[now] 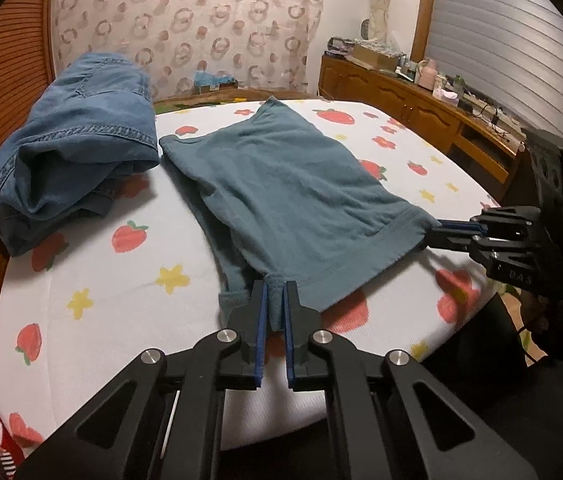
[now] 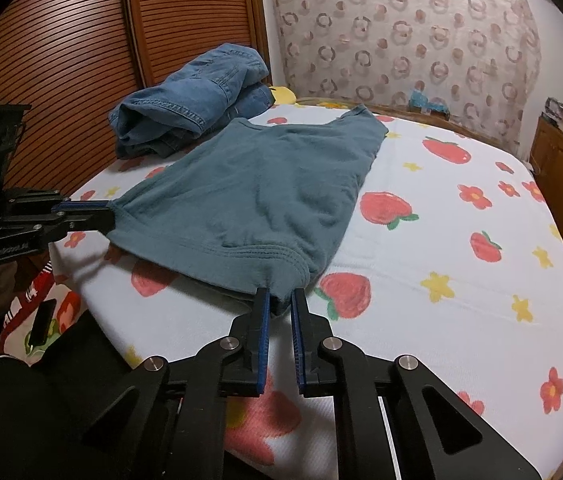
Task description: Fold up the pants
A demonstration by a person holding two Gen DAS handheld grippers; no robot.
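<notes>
A pair of teal pants [image 1: 281, 184] [image 2: 273, 184] lies flat on the strawberry-print bed [image 1: 121, 300] [image 2: 441, 300], its stitched hem toward me. My left gripper [image 1: 275, 294] is shut on the near left corner of that hem, with a pinch of teal cloth between the blue pads. My right gripper [image 2: 280, 298] is shut on the near right corner the same way. Each one shows in the other's view: the right gripper [image 1: 439, 232] holds the cloth at the right edge, the left gripper [image 2: 108, 211] at the left edge. The hem is stretched between them.
A heap of blue jeans [image 1: 77, 140] [image 2: 193, 108] lies at the bed's far left, touching the teal pants. Slatted wooden doors [image 2: 61, 60] stand along the left. A cluttered wooden dresser [image 1: 421, 96] runs along the right. A patterned curtain [image 2: 401, 32] hangs behind.
</notes>
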